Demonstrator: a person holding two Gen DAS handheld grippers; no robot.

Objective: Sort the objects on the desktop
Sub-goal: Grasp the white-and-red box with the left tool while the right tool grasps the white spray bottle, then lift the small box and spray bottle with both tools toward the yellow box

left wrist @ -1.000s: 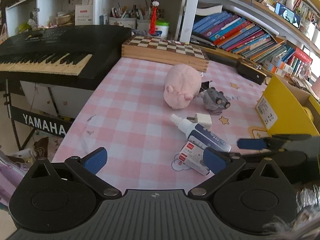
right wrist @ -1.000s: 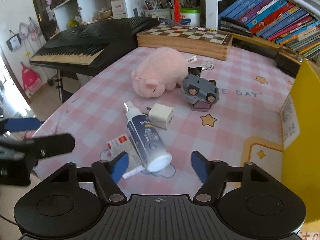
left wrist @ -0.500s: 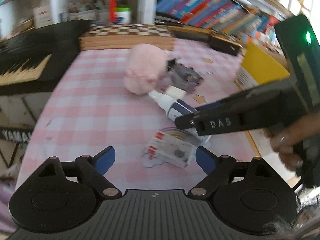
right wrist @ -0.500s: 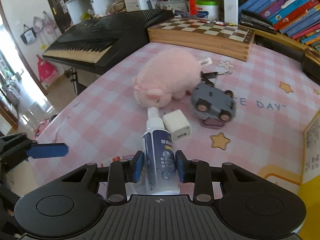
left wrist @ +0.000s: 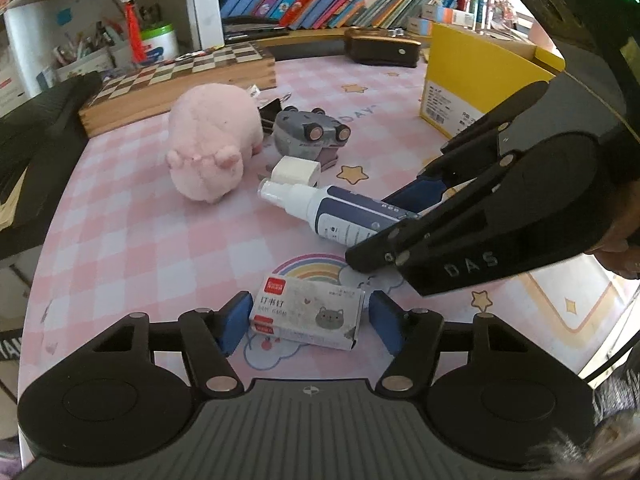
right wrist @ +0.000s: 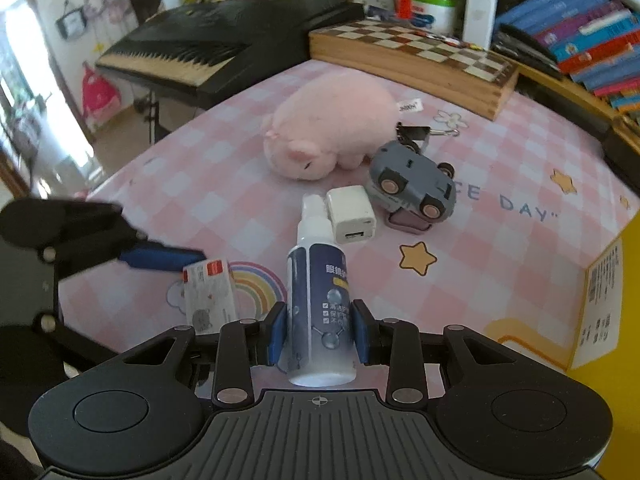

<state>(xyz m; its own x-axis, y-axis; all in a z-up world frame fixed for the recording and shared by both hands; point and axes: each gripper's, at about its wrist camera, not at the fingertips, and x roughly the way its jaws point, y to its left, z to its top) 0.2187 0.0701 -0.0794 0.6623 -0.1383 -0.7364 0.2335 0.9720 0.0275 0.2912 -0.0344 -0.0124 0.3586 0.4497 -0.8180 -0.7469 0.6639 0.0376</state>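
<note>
My right gripper [right wrist: 319, 334] is shut on a blue-and-white spray bottle [right wrist: 319, 304], which also shows in the left wrist view [left wrist: 340, 214]. My left gripper [left wrist: 308, 322] is open, its pads on either side of a small white staple box [left wrist: 308, 316] lying on the pink checked tablecloth [left wrist: 152, 248]. The box also shows in the right wrist view [right wrist: 208, 292], with the left gripper's blue pad [right wrist: 160, 258] beside it. A pink plush pig [left wrist: 212, 140], a white charger cube [left wrist: 294, 170] and a grey toy car [left wrist: 308, 134] lie beyond.
A yellow box [left wrist: 480, 76] stands at the right. A wooden chessboard box [left wrist: 180, 84] and bookshelves sit at the back. A black keyboard [right wrist: 224, 56] stands off the table's left side. A binder clip [right wrist: 416, 133] lies behind the car.
My left gripper has moved down and forward so the staple box now lies between its pads. My right gripper stays shut on the spray bottle.
</note>
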